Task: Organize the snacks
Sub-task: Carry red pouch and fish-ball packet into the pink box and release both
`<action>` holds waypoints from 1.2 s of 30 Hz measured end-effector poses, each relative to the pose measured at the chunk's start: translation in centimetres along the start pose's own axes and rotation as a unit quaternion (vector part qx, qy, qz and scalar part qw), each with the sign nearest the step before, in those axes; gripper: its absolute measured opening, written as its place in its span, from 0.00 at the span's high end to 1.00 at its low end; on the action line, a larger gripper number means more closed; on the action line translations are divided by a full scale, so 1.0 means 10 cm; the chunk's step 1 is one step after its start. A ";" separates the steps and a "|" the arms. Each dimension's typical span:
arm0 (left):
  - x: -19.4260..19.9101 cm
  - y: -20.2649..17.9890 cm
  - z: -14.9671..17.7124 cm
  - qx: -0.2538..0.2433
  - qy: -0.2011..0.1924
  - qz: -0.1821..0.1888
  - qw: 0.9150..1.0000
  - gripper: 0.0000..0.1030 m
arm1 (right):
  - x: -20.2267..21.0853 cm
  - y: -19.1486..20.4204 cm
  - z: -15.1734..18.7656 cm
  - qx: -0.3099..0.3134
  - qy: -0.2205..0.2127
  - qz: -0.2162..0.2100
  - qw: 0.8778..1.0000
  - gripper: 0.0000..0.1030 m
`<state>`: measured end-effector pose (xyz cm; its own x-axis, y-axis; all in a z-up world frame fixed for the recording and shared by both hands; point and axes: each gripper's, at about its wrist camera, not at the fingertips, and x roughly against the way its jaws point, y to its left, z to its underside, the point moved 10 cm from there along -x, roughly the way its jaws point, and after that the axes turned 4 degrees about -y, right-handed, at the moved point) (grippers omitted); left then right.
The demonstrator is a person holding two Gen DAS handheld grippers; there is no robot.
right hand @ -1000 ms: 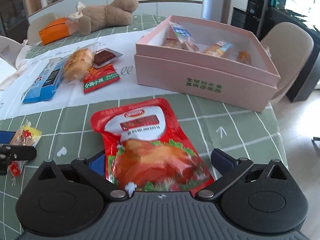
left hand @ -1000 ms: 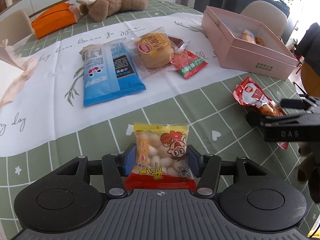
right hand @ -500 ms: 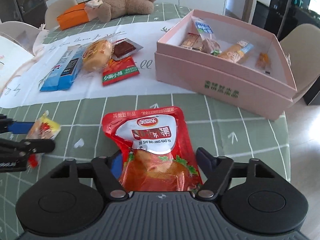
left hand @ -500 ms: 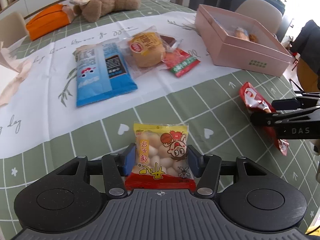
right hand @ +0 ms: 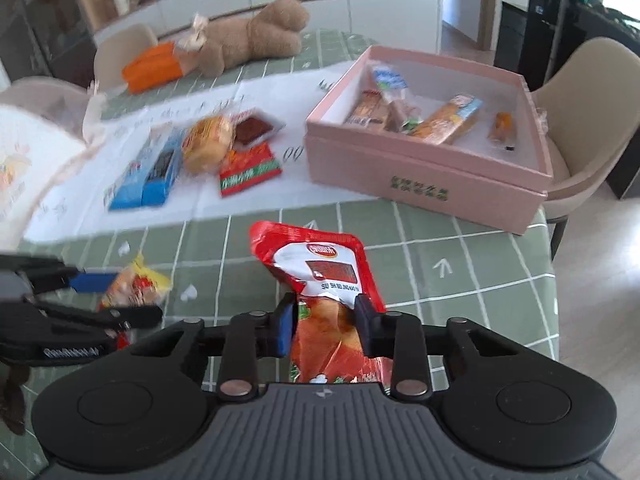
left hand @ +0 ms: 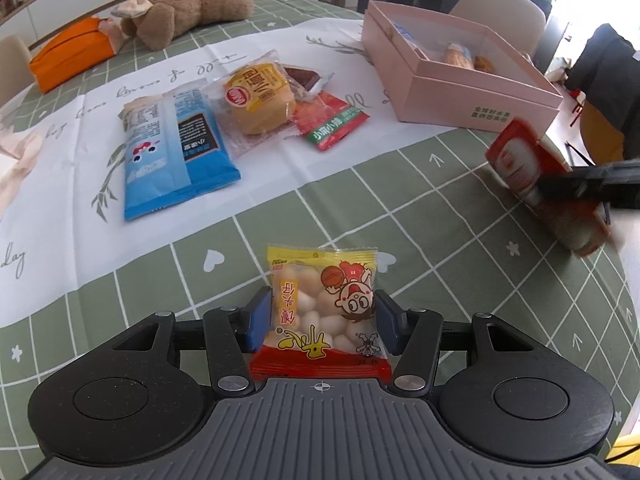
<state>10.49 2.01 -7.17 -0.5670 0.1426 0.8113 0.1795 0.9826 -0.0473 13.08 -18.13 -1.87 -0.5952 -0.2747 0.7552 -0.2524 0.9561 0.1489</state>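
The left gripper (left hand: 320,316) clamps a small glossy yellow packet (left hand: 322,312) of round white puffs, its blue pads pressed against both crinkled sides. The right gripper (right hand: 324,326) is closing its jaws on a shiny red pouch (right hand: 320,280), which buckles between the pads and stands tilted off the table (left hand: 400,216). The table wears a green checked cloth with a white printed runner (left hand: 72,152) across it. On the runner lie a flat blue wrapper (left hand: 172,148), a round bun (left hand: 260,96) in clear film, a dark brown sachet (left hand: 306,78) and a red-and-green sachet (left hand: 332,124), bunched close together. To their right sits an open rectangular pink cardboard box (right hand: 424,172) holding several wrapped snacks. At the far edge lie a plush bear (left hand: 192,2) and an orange pouch (left hand: 70,56).
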 end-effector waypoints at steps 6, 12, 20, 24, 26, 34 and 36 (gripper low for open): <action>-0.01 -0.01 -0.01 0.000 -0.003 -0.001 1.000 0.43 | 0.10 -0.54 -0.15 -0.089 0.001 -0.007 0.996 0.69; -0.02 -0.03 0.00 -0.008 0.003 -0.001 1.000 0.42 | -0.41 -0.52 -0.02 -0.060 0.050 0.031 0.996 0.74; -0.03 -0.07 0.01 -0.019 0.010 -0.013 1.000 0.43 | -0.15 -0.29 0.00 -0.041 0.036 0.011 0.998 0.75; -0.01 -0.17 -0.01 -0.013 0.011 0.015 1.000 0.44 | -0.03 -0.33 0.08 -0.049 0.041 0.010 0.998 0.75; 0.04 -0.24 -0.07 -0.006 0.006 0.034 0.999 0.45 | 0.04 -0.34 0.07 -0.049 0.034 0.011 0.998 0.75; 0.86 -0.83 -1.63 -0.034 -0.147 0.159 0.976 0.45 | 1.03 -0.45 -1.25 0.011 -0.118 0.042 0.992 0.77; 0.88 -0.93 -2.06 -0.035 -0.169 0.177 0.969 0.44 | 1.08 -0.47 -1.60 0.026 -0.128 0.058 0.990 0.77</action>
<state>20.38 -8.34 12.40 -0.6885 0.5125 0.5131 0.4593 0.8557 -0.2385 20.01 -23.98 15.80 -0.7940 -0.1869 0.5785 -0.2059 0.9780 0.0334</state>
